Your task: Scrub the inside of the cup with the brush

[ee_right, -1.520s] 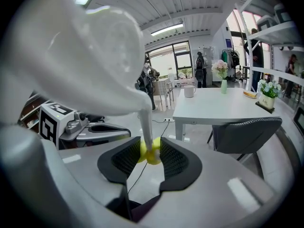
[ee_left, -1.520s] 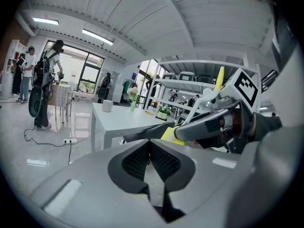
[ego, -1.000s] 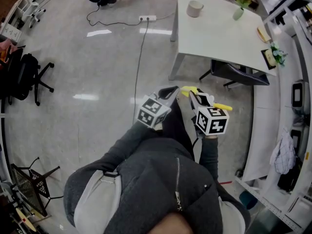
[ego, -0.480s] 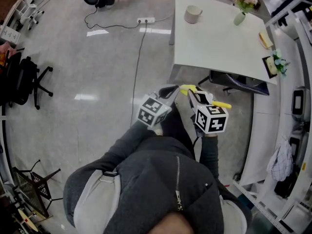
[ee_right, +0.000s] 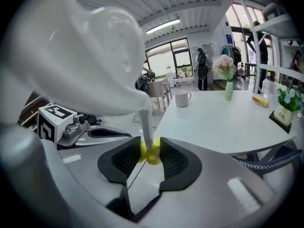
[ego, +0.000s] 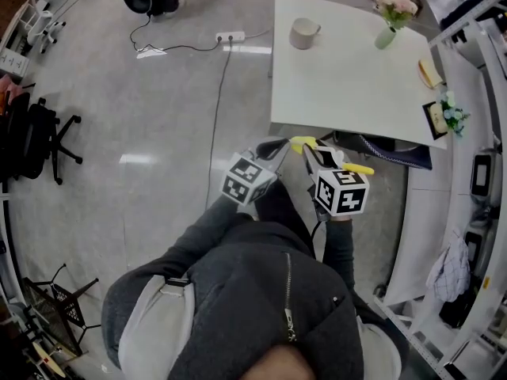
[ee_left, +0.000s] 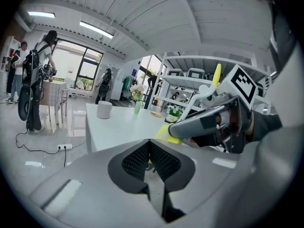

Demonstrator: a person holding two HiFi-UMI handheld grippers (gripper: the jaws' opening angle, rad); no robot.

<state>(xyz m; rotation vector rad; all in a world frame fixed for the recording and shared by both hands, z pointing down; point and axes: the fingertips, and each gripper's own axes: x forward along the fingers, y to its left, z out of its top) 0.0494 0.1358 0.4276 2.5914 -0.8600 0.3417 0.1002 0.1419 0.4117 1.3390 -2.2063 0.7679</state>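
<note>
A beige cup (ego: 302, 32) stands at the far left end of the white table (ego: 348, 77); it also shows small in the left gripper view as the cup (ee_left: 103, 109) and in the right gripper view as the cup (ee_right: 182, 98). My right gripper (ego: 311, 152) is shut on the yellow handle of a brush (ee_right: 151, 153), whose white body (ee_right: 95, 56) looms large at the upper left. My left gripper (ee_left: 150, 147) is shut with nothing in it, and the left gripper (ego: 276, 146) is held close beside the right, short of the table's near edge.
A vase of pink flowers (ego: 390, 18) and small items stand on the table's far right. A dark chair (ego: 388, 150) is tucked under the near edge. A power strip (ego: 230, 36) with a cable lies on the floor. Shelving (ego: 467, 212) runs along the right.
The table and cup have drawn nearer in the head view. Both grippers keep their pose in front of the body, and the grip on the brush is unchanged.
</note>
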